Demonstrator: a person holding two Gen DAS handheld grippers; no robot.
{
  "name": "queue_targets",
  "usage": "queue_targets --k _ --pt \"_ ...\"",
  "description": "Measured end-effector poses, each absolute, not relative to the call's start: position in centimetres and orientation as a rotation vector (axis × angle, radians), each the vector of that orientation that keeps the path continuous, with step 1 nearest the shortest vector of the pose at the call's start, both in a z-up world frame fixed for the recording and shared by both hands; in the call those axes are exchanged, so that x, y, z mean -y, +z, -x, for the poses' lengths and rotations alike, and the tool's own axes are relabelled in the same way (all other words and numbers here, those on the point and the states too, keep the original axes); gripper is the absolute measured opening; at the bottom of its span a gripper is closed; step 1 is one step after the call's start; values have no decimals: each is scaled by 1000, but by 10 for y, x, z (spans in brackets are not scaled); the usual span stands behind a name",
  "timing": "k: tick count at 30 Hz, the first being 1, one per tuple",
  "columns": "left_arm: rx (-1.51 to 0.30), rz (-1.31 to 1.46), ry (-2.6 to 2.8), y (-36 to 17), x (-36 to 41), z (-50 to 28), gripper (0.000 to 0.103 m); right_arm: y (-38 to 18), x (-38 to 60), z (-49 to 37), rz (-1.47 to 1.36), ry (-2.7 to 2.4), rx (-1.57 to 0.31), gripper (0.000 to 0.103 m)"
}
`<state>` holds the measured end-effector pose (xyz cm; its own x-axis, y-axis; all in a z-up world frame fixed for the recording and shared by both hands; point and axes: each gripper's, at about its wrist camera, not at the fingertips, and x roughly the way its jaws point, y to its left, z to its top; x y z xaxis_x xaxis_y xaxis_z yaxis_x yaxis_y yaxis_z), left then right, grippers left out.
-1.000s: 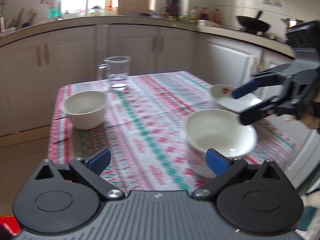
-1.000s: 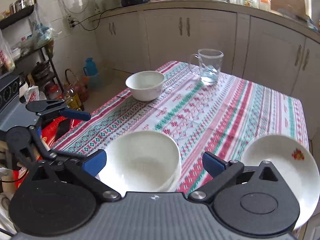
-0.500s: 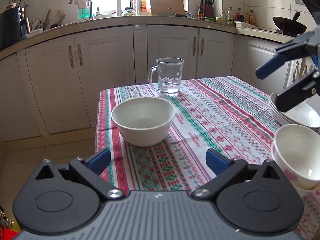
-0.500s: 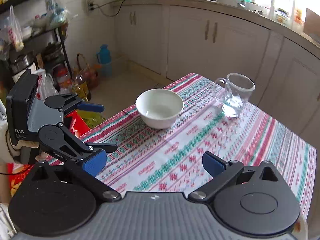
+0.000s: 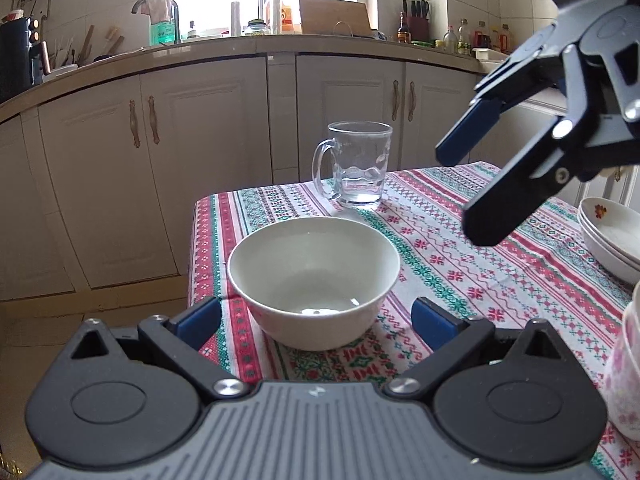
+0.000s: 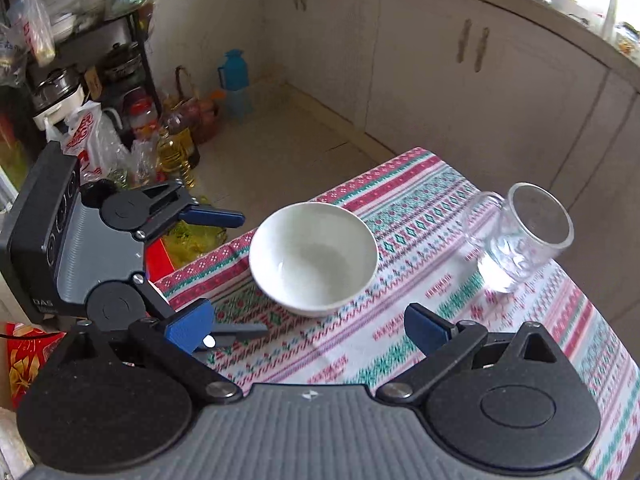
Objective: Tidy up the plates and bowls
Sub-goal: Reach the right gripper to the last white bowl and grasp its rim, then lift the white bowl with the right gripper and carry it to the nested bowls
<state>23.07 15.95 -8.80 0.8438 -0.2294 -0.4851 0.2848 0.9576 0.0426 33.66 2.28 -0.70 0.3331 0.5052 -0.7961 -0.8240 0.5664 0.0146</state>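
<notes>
So there's this small table with a red, green and white patterned tablecloth (image 5: 472, 264), and sitting near its left end is a plain white ceramic bowl (image 5: 314, 280), upright and with nothing in it as far as I can see. The left gripper (image 5: 316, 316) is right up at that bowl, its blue-padded fingers (image 5: 430, 318) spread wide on either side of it, not touching the sides from what I can make out, so it's holding nothing. The right gripper (image 6: 310, 326) is wide apart too and gripping nothing; it hangs above the table looking down on the same white bowl (image 6: 314, 256), and from the left camera you see it hovering up at the right (image 5: 472, 196), over the cloth. From the right camera the left gripper (image 6: 224, 276) sits off the table's left edge, just beside the bowl. Farther back on the cloth stands a clear glass mug with a handle (image 5: 356, 164), with a bit of water at the bottom, apart from the bowl. Over at the right edge of the table there's a stack of shallow white plates with a little red flower print (image 5: 608, 236), and nearer, at the very right edge of the left camera's view, part of a white bowl with a pink floral pattern (image 5: 624, 376) pokes in. Cream kitchen cabinets (image 5: 200, 168) run behind it all.
</notes>
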Motion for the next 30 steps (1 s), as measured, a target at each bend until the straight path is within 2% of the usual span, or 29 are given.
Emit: queue_targets --k 12,20,30 --pt "-479 -65 -319 -96 -168 -244 99 -38 -57 -390 437 962 -925 96" --pt "-468 -85 -332 -96 -165 -247 97 -58 -64 -411 401 945 -962 83" --pt "-465 -81 -329 -96 -166 -250 96 -66 -69 -422 363 947 -980 74"
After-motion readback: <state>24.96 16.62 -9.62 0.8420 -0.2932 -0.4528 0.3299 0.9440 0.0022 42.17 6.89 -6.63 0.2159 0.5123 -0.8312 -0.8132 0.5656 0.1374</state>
